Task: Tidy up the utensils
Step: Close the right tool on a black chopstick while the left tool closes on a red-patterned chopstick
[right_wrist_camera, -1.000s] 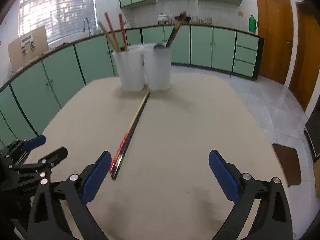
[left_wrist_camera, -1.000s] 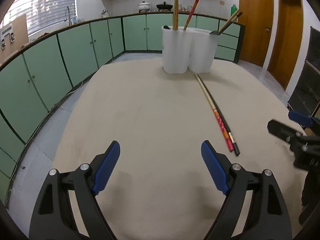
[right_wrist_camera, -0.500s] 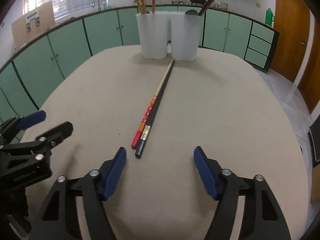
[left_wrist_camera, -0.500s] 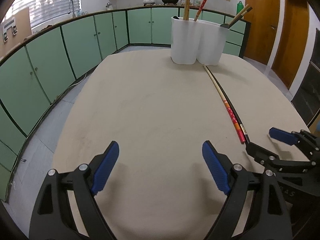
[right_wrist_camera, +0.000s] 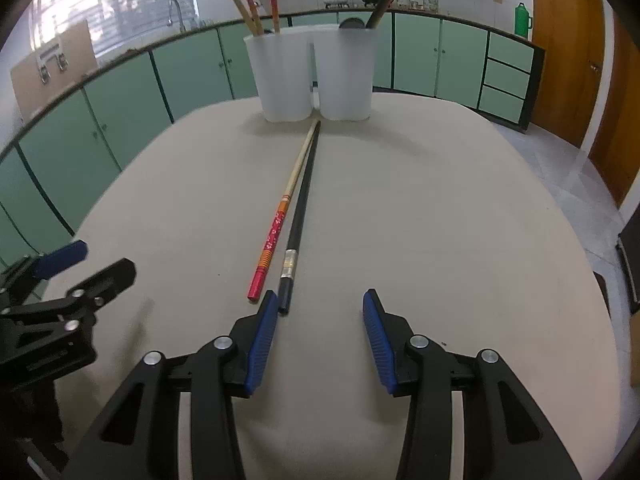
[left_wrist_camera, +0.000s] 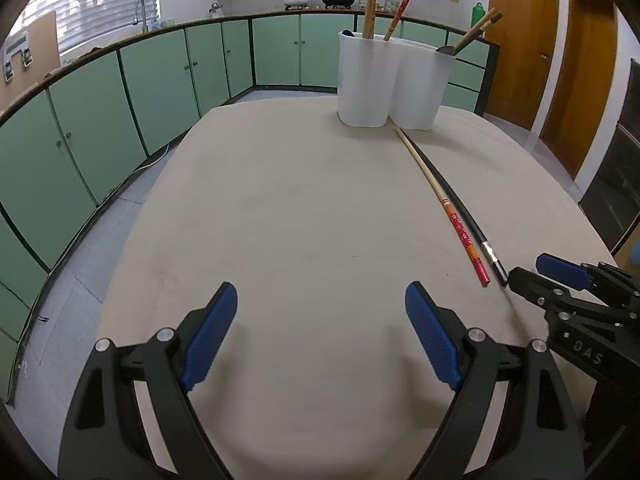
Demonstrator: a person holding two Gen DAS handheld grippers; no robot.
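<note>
Two chopsticks lie side by side on the beige table [right_wrist_camera: 440,208]: a red-ended chopstick [right_wrist_camera: 276,232] and a black chopstick [right_wrist_camera: 300,216]. Their far tips point at a white two-cup holder [right_wrist_camera: 312,76]. Its left cup holds wooden and red chopsticks, its right cup a dark spoon and brown sticks. My right gripper [right_wrist_camera: 321,298] is closing. The black chopstick's near end lies just inside its left pad, and nothing is pressed. My left gripper [left_wrist_camera: 320,296] hangs open over bare table, left of the red-ended chopstick [left_wrist_camera: 452,216] and black chopstick [left_wrist_camera: 468,220]. The holder [left_wrist_camera: 392,80] stands far ahead.
Green kitchen cabinets [left_wrist_camera: 120,92] curve round the table's left and far sides. Wooden doors [left_wrist_camera: 520,40] stand at the right. The right gripper [left_wrist_camera: 538,270] shows in the left wrist view by the chopsticks' near ends. The left gripper [right_wrist_camera: 100,258] shows at the right wrist view's left edge.
The right gripper's jaws have narrowed from wide open to about half, and it has come up to the chopsticks' near ends. The left gripper has kept its place and stayed open.
</note>
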